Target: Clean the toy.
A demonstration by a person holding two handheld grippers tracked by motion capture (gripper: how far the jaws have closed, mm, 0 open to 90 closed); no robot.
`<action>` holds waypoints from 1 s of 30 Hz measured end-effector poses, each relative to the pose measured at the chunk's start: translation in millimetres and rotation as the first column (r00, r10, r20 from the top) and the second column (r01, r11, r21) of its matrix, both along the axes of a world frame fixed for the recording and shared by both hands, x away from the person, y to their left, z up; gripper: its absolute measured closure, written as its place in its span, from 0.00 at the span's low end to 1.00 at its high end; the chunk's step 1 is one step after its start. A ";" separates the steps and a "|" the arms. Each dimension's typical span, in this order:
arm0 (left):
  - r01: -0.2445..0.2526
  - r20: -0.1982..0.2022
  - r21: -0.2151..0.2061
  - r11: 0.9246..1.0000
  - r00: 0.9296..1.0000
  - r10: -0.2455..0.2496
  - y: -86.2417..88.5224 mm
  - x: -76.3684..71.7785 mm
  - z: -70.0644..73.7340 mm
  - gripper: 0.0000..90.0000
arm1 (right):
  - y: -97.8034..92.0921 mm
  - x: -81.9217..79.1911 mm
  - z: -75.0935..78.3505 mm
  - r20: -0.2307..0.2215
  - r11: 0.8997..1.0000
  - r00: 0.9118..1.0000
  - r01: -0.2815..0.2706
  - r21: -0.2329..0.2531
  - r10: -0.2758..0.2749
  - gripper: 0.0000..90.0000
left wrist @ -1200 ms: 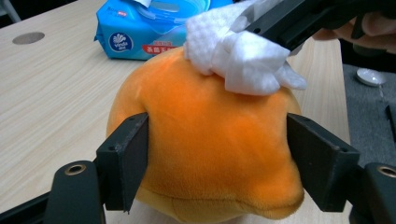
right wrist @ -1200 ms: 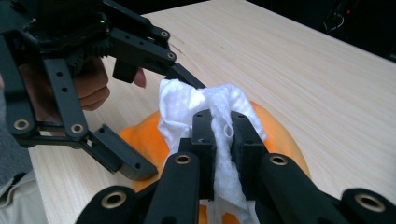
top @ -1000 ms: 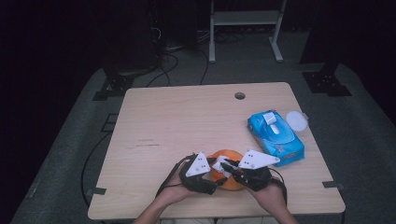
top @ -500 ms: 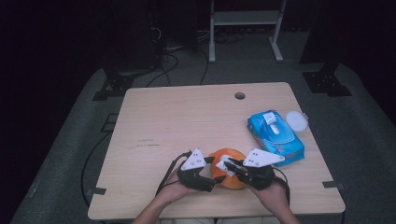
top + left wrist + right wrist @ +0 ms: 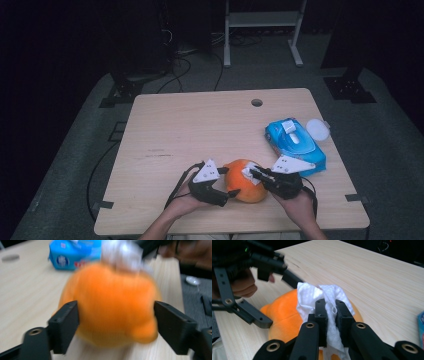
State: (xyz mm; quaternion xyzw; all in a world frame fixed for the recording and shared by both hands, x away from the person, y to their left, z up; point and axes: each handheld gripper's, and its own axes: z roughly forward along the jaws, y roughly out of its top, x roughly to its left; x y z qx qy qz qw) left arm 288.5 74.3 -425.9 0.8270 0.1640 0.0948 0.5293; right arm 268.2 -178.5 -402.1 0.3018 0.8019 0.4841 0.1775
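Orange soft toy (image 5: 243, 181) is my landmark: it sits on the table (image 5: 200, 130) close to the near edge, with the blue wipes pack (image 5: 295, 142) just beyond it toward the far right and a small white lid (image 5: 318, 129) past that pack. My left gripper (image 5: 113, 322) brackets the toy, one jaw at each flank; the left gripper view is blurred, so I judge them pressed in and steadying it, though I cannot be sure how firm the contact is. My right gripper (image 5: 331, 308) is clenched on a white wipe (image 5: 312, 296), the cloth pinched between its jaws and draped over the top of the toy. I read this as wiping the toy's upper surface while the other hand braces it. The risks I see: the toy looks plush and round, so a hard stroke from the wipe could roll or squeeze it out from between the bracing jaws. The wipe is held by a narrow pinch, so dragging it against fabric could pull it free or bunch it up. The two grippers work very close together above the toy, and a careless sweep could knock one against the other.
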 end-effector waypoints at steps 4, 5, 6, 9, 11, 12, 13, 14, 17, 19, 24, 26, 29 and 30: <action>-0.012 0.026 0.054 0.998 1.000 0.011 -5.2 -1.7 -4.2 0.24 | 22.5 -6.1 -2.0 0.014 0.997 0.997 -0.077 -0.030 0.078 0.90; -0.014 0.017 0.045 0.999 1.000 0.014 -3.8 -1.0 -5.8 0.24 | 24.3 -6.1 -1.6 0.020 0.996 0.997 -0.076 -0.045 0.077 0.90; -0.022 0.002 0.046 0.999 1.000 0.022 -1.1 0.9 -7.3 0.25 | 23.8 -5.6 -1.6 0.018 0.996 0.997 -0.070 -0.048 0.071 0.90; -0.035 -0.032 0.049 0.998 0.999 0.037 5.0 5.5 -10.1 0.27 | 14.9 -3.5 -3.7 0.016 0.996 1.000 -0.025 -0.083 0.026 0.90; -0.032 -0.030 0.043 0.999 0.999 0.033 5.5 6.0 -9.1 0.26 | 5.3 0.0 -6.7 -0.013 0.998 1.000 -0.004 -0.066 0.003 0.90; -0.030 -0.016 0.032 0.999 0.999 0.031 3.5 4.7 -6.1 0.26 | 3.7 0.7 -7.3 -0.018 0.998 1.000 -0.003 -0.058 0.002 0.90; -0.026 0.003 0.022 0.999 1.000 0.026 2.4 4.0 -4.0 0.22 | 4.2 0.5 -7.5 -0.019 0.999 1.000 -0.002 -0.051 0.001 0.90; -0.016 0.026 0.001 1.000 1.000 0.016 0.7 3.2 -2.1 0.20 | 6.0 -0.3 -7.3 -0.017 0.999 1.000 -0.005 -0.045 0.004 0.90; -0.023 0.049 0.047 0.999 0.999 0.020 -5.6 1.5 -4.5 0.20 | 18.2 -4.9 -6.0 -0.002 0.998 0.998 -0.059 -0.035 0.059 0.90; -0.019 0.028 0.034 0.999 0.999 0.018 -3.1 2.8 -8.3 0.22 | 19.6 -4.4 -4.8 0.006 0.997 0.999 -0.052 -0.062 0.052 0.90; -0.044 0.001 0.054 0.998 0.999 0.043 5.1 7.6 -11.3 0.27 | 0.5 4.2 -10.3 -0.023 0.998 1.000 0.015 -0.057 -0.016 0.90; -0.043 -0.010 0.046 0.998 0.999 0.044 8.4 9.1 -11.3 0.27 | -7.5 8.6 -14.8 -0.051 0.997 0.997 0.047 -0.060 -0.050 0.90; -0.035 0.003 0.030 0.999 0.999 0.035 7.1 9.2 -6.9 0.21 | -10.1 9.7 -17.8 -0.078 0.999 0.996 0.049 -0.019 -0.051 0.90; -0.032 0.008 0.014 0.999 0.999 0.032 6.1 9.5 -5.6 0.18 | -6.4 7.8 -16.1 -0.056 0.999 0.998 0.034 -0.022 -0.036 0.90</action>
